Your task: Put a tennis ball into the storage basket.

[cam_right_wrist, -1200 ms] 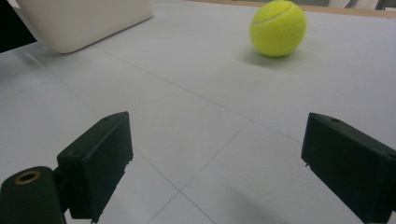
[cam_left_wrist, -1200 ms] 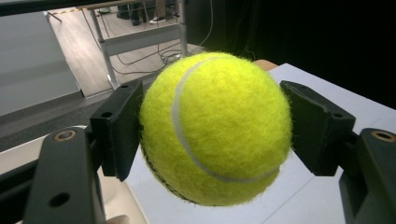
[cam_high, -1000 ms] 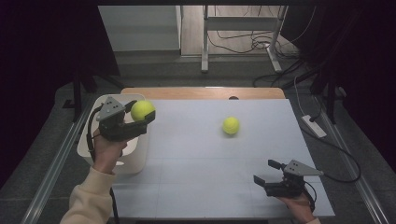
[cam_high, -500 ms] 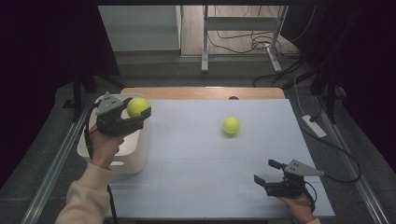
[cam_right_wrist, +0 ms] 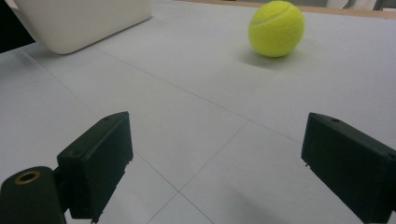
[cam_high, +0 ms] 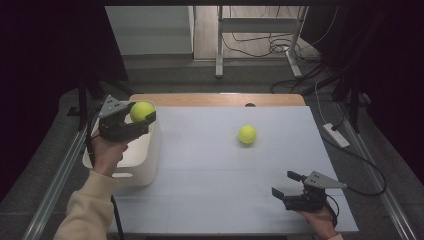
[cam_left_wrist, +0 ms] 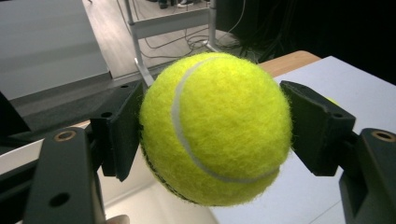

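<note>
Held tennis ball: bright yellow-green felt, one curved white seam across its face; dark marking at its lower left, unreadable.

Second tennis ball, mid-table toward the far edge: same yellow-green, pale seam near its top in the right gripper view.

Left gripper: black jaws and body, grey three-cornered plate on top, brass-coloured rings at the screw holes.

Right gripper, near the right front corner: black, grey plate, one brass ring.

Bin at the left edge: plain off-white.

Table: pale grey-white surface crossed by thin seam lines; light wood strip along the far edge.

Sleeve: cream.
</note>
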Tool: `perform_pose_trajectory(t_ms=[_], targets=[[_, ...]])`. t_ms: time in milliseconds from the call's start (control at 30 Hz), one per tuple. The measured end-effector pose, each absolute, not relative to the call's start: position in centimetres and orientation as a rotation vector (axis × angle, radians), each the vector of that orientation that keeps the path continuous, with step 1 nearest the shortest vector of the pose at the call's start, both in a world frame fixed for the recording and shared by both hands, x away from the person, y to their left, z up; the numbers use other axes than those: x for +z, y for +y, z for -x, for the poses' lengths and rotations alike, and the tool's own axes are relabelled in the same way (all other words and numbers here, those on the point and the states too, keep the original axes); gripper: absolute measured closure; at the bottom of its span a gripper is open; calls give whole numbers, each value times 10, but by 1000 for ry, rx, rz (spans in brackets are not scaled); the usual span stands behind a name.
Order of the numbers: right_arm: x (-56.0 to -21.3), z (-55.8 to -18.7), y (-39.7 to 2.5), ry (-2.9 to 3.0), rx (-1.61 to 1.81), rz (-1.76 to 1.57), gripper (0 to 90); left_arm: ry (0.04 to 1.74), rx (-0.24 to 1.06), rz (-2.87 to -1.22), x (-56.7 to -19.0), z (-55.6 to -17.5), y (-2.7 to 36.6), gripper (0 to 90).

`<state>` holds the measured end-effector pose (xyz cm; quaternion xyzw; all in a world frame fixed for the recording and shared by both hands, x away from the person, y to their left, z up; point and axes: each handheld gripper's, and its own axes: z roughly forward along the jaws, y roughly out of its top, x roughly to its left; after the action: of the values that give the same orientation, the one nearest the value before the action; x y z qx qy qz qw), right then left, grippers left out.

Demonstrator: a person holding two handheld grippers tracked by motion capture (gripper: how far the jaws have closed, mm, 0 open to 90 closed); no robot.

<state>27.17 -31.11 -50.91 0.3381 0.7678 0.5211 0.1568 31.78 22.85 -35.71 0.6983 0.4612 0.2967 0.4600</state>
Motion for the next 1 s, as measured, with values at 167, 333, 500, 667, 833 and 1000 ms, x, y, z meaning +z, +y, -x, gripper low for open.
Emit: perform_pose_trajectory(t_ms=[167,333,500,667,833,1000], targets=[[-509,-272,-311,2198,1491,-966,89,1165,739,-1723,-358,-323,234,270],[-509,-272,-311,2197,1490,-966,89,1205,748,-1730,-361,-331,241,271],[-509,-272,-311,2198,1487,-968,89,1242,753,-1730,-363,-337,248,270],[-509,-272,-311,2197,1490,-965,89,1260,761,-1727,-363,-340,253,271],[-509,-272,-311,2198,1488,-965,89,1273,772,-1734,-361,-344,255,270],[-509,-272,-311,2197,1488,-965,89,1298,770,-1733,-362,-349,259,270]])
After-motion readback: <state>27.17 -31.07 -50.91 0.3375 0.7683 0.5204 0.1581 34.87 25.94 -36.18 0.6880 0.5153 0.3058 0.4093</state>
